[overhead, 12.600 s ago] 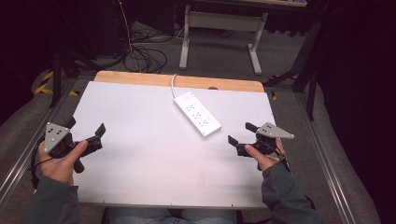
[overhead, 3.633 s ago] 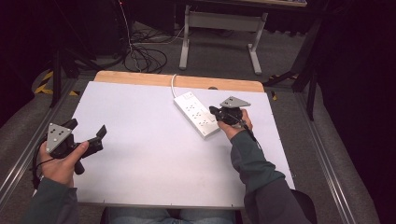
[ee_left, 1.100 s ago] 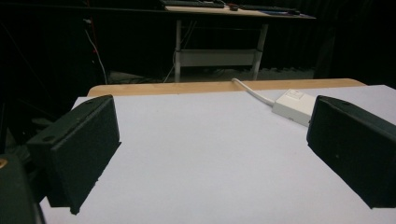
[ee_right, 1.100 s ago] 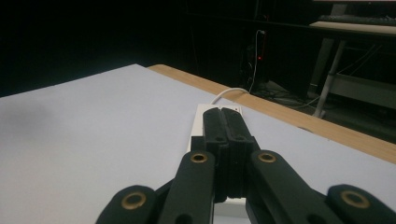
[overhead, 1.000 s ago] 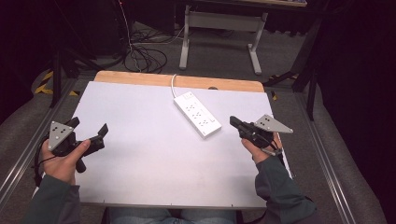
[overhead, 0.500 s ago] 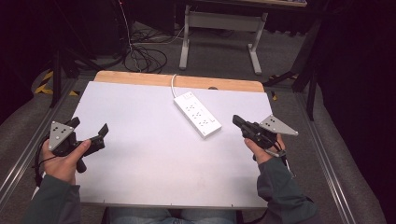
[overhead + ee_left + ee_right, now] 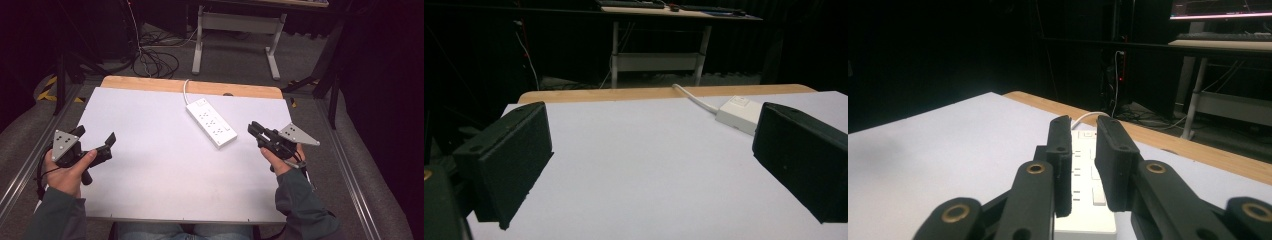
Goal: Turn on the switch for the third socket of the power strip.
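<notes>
A white power strip [image 7: 212,122] lies slantwise at the back middle of the white table top [image 7: 160,170], its cord [image 7: 185,93] running off the far edge. My left gripper [image 7: 95,135] rests at the table's left side, open wide with nothing between its jaws; in the left gripper view [image 7: 649,165] the power strip [image 7: 739,112] lies far ahead by the right jaw. My right gripper [image 7: 253,128] hovers just right of the strip and points at it. Its jaws have just been opening to a narrow gap [image 7: 1084,125] with nothing in it; the power strip [image 7: 1087,200] lies beyond.
A wooden strip [image 7: 150,84] edges the table's far side. Behind it on the floor stand a metal desk frame [image 7: 235,25] and a tangle of cables [image 7: 150,60]. A metal rail [image 7: 350,175] runs along the table's right side.
A few seconds ago the right gripper was at the power strip; it has since drawn back to the right. Over the last second both hands kept still, and the right jaws parted slightly.
</notes>
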A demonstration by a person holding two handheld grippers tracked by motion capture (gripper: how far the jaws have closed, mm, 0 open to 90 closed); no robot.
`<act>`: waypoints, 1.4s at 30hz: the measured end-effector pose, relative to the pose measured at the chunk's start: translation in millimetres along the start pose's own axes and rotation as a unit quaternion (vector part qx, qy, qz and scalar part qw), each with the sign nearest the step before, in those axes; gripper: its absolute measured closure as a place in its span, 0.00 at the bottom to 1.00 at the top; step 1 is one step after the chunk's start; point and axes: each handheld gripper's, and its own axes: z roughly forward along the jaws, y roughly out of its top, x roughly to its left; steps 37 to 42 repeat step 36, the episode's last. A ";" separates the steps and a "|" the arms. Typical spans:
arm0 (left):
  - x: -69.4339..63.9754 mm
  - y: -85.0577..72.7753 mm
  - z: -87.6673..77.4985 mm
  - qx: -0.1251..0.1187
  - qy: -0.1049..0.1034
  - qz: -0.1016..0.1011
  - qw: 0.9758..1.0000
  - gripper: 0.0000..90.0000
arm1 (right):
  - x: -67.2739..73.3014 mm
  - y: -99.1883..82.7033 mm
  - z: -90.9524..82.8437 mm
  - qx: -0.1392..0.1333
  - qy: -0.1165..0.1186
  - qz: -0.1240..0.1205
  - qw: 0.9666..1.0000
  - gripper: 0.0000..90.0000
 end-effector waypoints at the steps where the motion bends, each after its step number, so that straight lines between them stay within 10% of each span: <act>1: -0.1 0.0 -0.1 0.000 0.000 0.000 1.000 0.03 | -0.9 0.4 -0.5 -0.001 -0.001 -0.001 1.000 0.85; 25: -0.4 -0.1 0.2 0.000 0.000 0.001 1.000 0.03 | 0.5 1.1 5.9 -0.040 -0.034 -0.023 0.998 0.05; 42: -0.3 0.0 0.4 0.000 0.001 0.002 1.000 0.03 | -1.2 -1.1 7.0 -0.034 -0.031 -0.008 0.999 0.02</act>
